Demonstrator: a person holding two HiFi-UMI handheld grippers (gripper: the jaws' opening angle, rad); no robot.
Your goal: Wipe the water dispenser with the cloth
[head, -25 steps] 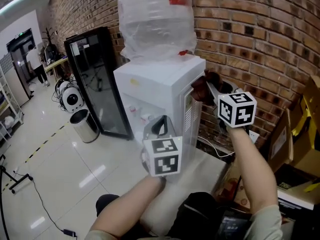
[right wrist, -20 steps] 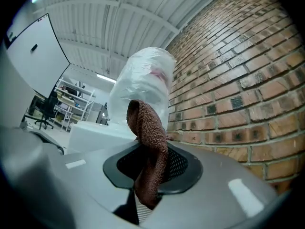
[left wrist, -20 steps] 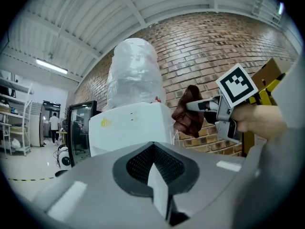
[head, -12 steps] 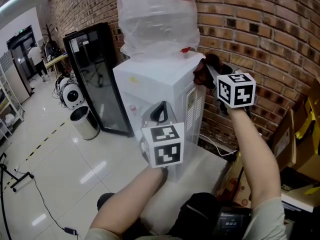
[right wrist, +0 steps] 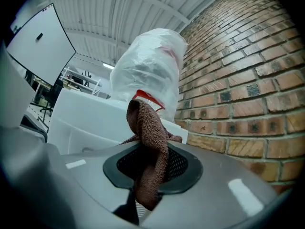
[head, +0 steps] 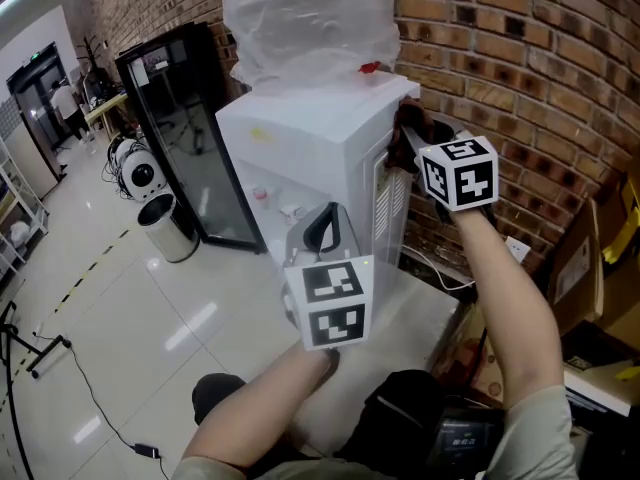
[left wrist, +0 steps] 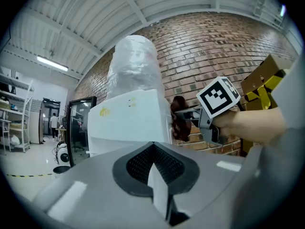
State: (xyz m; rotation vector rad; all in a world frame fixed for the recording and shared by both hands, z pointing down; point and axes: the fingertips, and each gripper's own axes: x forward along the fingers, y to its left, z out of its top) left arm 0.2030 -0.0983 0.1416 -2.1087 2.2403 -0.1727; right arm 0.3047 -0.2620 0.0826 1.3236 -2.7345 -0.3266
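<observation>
The white water dispenser [head: 310, 158] stands against the brick wall, with a plastic-wrapped bottle [head: 305, 23] on top. My right gripper [head: 415, 148] is shut on a brown cloth [head: 408, 128] and presses it against the dispenser's right side, just under the top edge. In the right gripper view the cloth [right wrist: 148, 142] hangs folded out of the jaws, in front of the bottle [right wrist: 147, 70]. My left gripper [head: 320, 233] hovers level in front of the dispenser, shut and holding nothing. The left gripper view shows the dispenser [left wrist: 128, 123], and the cloth [left wrist: 179, 125] held beside it.
A black glass-door cabinet [head: 170, 138] stands left of the dispenser, with a steel bin [head: 168, 240] and a round white device [head: 140, 173] near it. The brick wall [head: 520, 68] runs close behind. Cardboard boxes [head: 600, 268] crowd the right. Cables trail on the tiled floor.
My right gripper has slid the cloth along the dispenser's right side, up near the top edge. The left gripper stays about where it was.
</observation>
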